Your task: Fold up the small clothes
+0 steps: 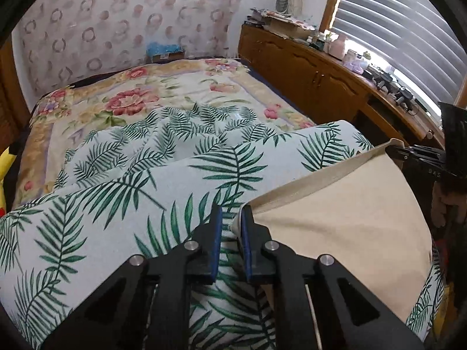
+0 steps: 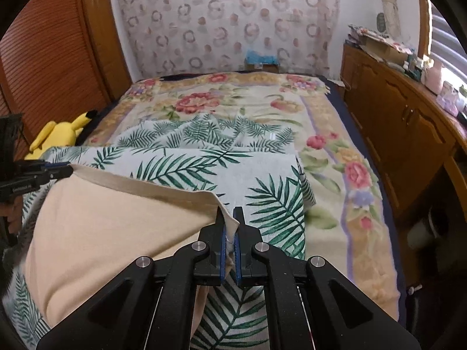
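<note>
Left tongs (image 1: 232, 218) and right tongs (image 2: 230, 218) each pinch a corner of the beige garment (image 1: 335, 204) — hem stretched taut, ready for folding over the palm-print sheet (image 1: 116, 189).

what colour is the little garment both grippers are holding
Plain cream-beige garment, no print; clearest in the right wrist view.

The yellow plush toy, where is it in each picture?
Left wrist view: the yellow plush toy peeks in at the far left edge, mostly cut off.
Right wrist view: it lies at the left, beside the bed and in front of the wooden slatted door.
Shared landmark: the palm-leaf cloth spread on the bed.
</note>
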### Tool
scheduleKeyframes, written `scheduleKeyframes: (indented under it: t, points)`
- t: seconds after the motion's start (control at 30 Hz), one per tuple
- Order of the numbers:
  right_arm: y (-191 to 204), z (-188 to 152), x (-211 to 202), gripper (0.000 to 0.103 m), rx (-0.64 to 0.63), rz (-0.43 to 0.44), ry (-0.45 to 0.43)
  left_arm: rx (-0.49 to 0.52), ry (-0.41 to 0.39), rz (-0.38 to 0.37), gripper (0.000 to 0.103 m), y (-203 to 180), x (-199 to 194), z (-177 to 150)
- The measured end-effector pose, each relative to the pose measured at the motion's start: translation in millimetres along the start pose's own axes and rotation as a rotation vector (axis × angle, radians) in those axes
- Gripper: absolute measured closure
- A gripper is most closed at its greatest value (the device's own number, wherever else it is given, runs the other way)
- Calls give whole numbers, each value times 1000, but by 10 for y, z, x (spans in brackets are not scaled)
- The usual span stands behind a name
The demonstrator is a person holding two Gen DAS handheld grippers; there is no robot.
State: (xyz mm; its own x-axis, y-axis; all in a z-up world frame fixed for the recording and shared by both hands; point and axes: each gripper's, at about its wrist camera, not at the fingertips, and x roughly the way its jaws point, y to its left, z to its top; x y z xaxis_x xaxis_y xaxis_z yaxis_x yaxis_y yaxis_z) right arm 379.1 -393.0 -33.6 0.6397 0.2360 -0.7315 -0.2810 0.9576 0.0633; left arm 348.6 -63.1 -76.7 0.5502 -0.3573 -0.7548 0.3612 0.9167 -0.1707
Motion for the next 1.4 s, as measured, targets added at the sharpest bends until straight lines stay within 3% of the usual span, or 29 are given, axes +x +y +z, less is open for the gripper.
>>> scheduleKeyframes:
  t: [0.07,0.1,0.23,0.33,0.43,0.8,1.1,1.27,1.33,1.37,1.4]
  points:
    - [17,-14,-35,102,-1,3,-4,-10,-6,-17,77,13,-58,4]
    - [26,-15,-59,96,0,2,-8,-10,-7,-21,73,8,-86,4]
    - [60,-27,-163,54,10,-17,-19,-9,-19,-56,63,-27,-237,-30]
    - [113,-78,-262,39,20,-3,-26,13,-16,-83,53,-120,-307,-99]
    - [174,-158,-278,34,30,31,-12,30,2,-107,47,-204,-307,-197]
    - [266,-384,57,29,76,59,76,3,84,-108,47,-265,-45,-347]
    - [323,-403,83,29,84,107,87,-5,58,-104,47,-279,-40,-383]
    - [403,-408,87,45,64,146,98,-17,43,-116,48,-254,-52,-406]
    - [423,-423,91,58,63,169,101,-23,39,-125,50,-246,-55,-412]
    - [431,-430,88,59,65,178,101,-25,38,-133,55,-247,-53,-415]
    - [440,-436,84,69,64,188,100,-32,36,-150,57,-238,-52,-420]
